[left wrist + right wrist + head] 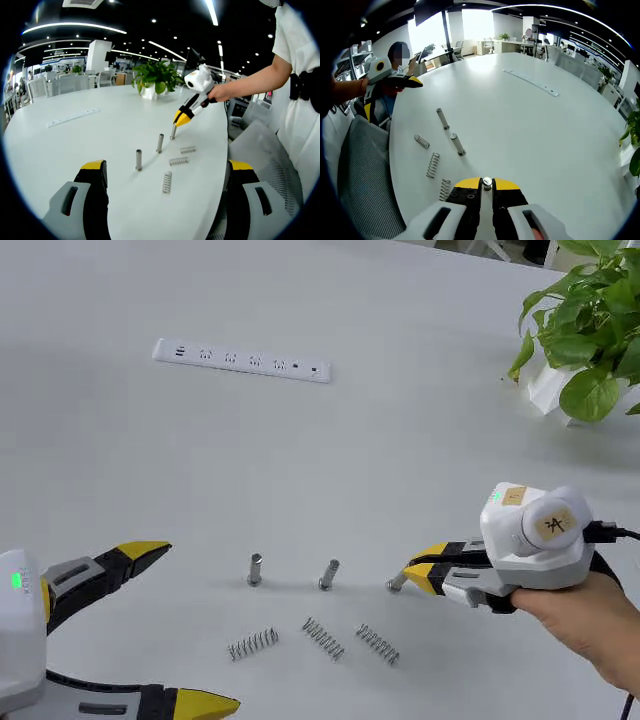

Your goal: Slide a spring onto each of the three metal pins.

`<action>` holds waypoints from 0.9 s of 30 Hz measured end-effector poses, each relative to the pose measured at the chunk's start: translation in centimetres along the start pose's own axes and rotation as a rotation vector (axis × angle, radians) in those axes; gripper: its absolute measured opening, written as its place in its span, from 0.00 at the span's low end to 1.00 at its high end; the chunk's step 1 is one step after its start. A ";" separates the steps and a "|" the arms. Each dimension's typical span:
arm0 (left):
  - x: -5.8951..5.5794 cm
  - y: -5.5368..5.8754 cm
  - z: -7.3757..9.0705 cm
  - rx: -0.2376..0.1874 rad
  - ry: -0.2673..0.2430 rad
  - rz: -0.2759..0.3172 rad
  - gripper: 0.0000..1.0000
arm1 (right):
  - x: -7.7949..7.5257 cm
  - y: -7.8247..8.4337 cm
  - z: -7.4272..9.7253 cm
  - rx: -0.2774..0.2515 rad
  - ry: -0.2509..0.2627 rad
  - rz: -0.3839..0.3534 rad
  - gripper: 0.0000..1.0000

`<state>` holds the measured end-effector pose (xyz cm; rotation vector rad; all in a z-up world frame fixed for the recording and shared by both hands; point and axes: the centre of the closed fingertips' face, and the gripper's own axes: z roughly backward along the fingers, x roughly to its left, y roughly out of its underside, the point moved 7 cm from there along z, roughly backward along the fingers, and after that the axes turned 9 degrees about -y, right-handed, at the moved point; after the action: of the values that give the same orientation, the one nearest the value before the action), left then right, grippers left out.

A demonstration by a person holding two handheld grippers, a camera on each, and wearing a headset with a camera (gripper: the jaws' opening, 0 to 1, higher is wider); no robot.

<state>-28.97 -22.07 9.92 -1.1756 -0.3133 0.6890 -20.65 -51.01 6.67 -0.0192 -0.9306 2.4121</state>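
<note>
The right gripper (418,575) is clamping its closed jaws on the right pin (397,583), just right of the middle pin (329,574). The left pin (255,569) is standing just left of the middle pin. Three springs (323,638) are lying on the table (420,420) just in front of it. The left gripper (200,625) is hovering well to its left, jaws gaping wide.

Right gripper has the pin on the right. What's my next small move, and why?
Probably bring the open left gripper to the nearest spring and close on it: the right gripper is shut on the right-hand pin, that spring lies loose on the table, and the left jaws hold nothing.
</note>
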 end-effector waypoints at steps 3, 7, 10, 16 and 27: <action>0.0 0.0 0.0 -0.001 -0.001 0.001 0.98 | 0.0 -0.1 -0.1 0.003 -0.004 0.003 0.04; 0.0 0.0 0.0 -0.002 -0.003 0.002 0.98 | 0.1 0.1 -0.2 0.007 -0.007 0.007 0.04; 0.0 0.1 0.0 -0.003 -0.004 0.004 0.98 | 0.1 0.1 -0.3 0.009 -0.005 0.008 0.04; 0.0 0.1 0.1 -0.002 -0.004 0.004 0.98 | 0.1 0.0 -0.3 0.005 -0.003 0.012 0.04; 0.1 0.1 0.1 -0.002 -0.004 0.006 0.98 | 0.4 -0.1 -0.6 0.002 -0.006 0.014 0.04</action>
<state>-29.00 -21.91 9.85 -1.1780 -0.3144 0.6969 -20.82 -50.42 6.30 -0.0175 -0.9336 2.4277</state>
